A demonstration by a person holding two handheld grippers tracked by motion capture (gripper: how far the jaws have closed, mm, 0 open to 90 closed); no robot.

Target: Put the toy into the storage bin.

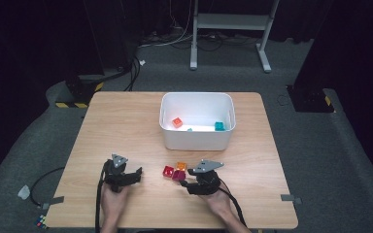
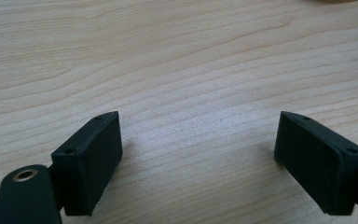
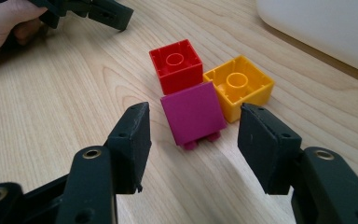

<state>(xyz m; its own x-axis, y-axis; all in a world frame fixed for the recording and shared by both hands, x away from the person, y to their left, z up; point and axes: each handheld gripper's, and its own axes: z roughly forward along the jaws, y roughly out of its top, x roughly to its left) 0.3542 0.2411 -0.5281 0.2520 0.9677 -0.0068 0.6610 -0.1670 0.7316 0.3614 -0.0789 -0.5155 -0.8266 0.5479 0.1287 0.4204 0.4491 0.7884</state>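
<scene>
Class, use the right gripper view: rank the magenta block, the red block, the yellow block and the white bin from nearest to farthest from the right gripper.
1. Magenta block: just ahead of the right gripper, in line with its open jaws.
2. Red block and yellow block: just behind the magenta one, red left, yellow right; too close to call.
3. White bin: farthest, upper right.

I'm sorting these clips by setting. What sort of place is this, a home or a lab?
Most likely a lab or recording studio, not a home: a lone wooden table stands on grey carpet among dark curtains, cables trail across the floor, and hazard-striped stand bases flank it. Toy blocks and a white bin look like test props.
</scene>
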